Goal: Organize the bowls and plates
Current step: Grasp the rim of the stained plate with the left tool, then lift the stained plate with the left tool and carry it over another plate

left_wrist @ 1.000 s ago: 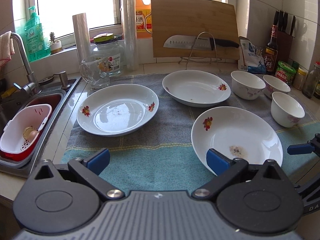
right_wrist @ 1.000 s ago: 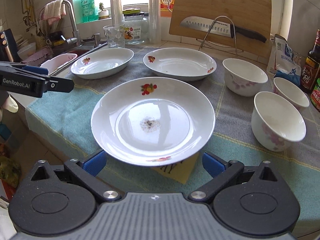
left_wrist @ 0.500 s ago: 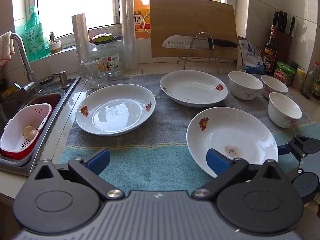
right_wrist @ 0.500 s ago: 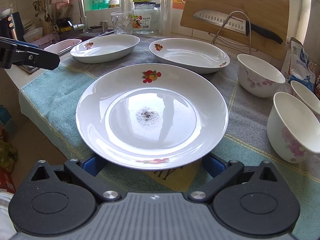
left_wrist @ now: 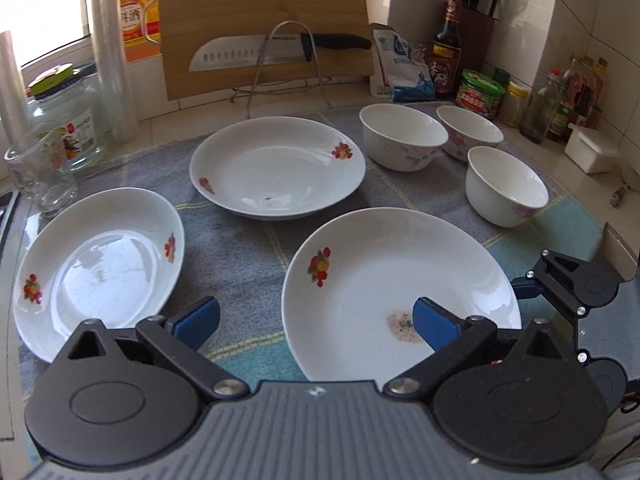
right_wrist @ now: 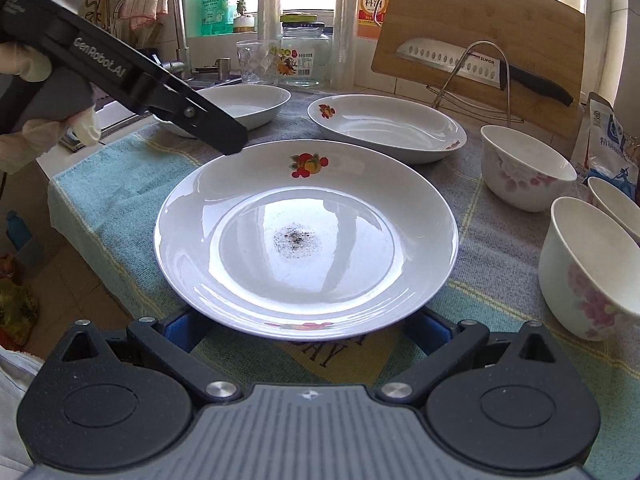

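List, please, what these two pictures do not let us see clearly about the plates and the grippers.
- Right wrist view: the fingertips of the right hand-held gripper sit under the near plate; contact unclear.
- Right wrist view: the left hand-held gripper shows from the side; its opening is hidden.
- Left wrist view: its own body covers the near plate's front rim.

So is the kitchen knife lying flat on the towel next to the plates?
No, the knife rests across a wire stand, against the upright cutting board.
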### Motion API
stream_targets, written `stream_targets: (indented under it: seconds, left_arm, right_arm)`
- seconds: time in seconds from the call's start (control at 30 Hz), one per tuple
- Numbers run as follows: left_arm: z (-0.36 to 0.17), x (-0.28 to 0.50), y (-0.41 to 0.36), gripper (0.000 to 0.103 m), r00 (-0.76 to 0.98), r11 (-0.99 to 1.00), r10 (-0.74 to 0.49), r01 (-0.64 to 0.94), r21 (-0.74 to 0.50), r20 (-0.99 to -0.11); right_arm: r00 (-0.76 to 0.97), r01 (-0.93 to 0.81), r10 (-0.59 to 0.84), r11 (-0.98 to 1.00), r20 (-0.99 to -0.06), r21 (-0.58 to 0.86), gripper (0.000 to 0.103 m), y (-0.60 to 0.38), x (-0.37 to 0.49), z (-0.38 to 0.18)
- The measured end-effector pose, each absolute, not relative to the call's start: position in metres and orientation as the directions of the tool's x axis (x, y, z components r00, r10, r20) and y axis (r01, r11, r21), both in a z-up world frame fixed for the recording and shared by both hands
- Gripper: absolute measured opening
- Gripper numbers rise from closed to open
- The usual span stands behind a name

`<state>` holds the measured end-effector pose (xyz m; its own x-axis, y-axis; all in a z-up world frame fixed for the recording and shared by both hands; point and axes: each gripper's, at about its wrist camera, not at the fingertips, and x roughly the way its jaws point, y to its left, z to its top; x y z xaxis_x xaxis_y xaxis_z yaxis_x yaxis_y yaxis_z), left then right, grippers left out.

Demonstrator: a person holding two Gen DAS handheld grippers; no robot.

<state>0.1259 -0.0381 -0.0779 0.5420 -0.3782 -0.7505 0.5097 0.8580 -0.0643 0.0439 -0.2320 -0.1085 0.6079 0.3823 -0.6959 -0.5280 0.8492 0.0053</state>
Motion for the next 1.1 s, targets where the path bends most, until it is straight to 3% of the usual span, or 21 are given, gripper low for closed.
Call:
stream_targets:
  seconds: [0.33, 0.53, 0.83, 1.1]
  left_arm:
    - [-0.104, 0.188, -0.059, 0.101, 0.282, 0.716, -0.458, 0.679, -0.161, -0.843]
    - [-0.113, 0.209, -0.067, 0.094, 0.129, 0.65, -0.469, 0.72, -0.242, -0.874]
    - [-0.109, 0.218, -0.079, 0.086, 0.037, 0.574, -0.459, 0.775, -0.264, -0.888]
    - [-0.11, 0.23, -0.081, 0.085, -0.044, 0.547, -0.447, 0.777, -0.312, -0.894]
  right_arm:
    - [0.623, -0.508, 0.371, 0.861, -0.689, 0.004, 0.103, -0.23, 0.042, -0.109]
    - [0.621, -0.501, 0.362, 0.865, -0.695, 0.003, 0.103, -0.229, 0.042, -0.108]
    - [0.606, -0.515, 0.367, 0.857, -0.705, 0.004, 0.103, -0.229, 0.046, -0.107]
    - [0.592, -0.535, 0.36, 0.845, -0.721, -0.018, 0.103, -0.225, 0.049, -0.105]
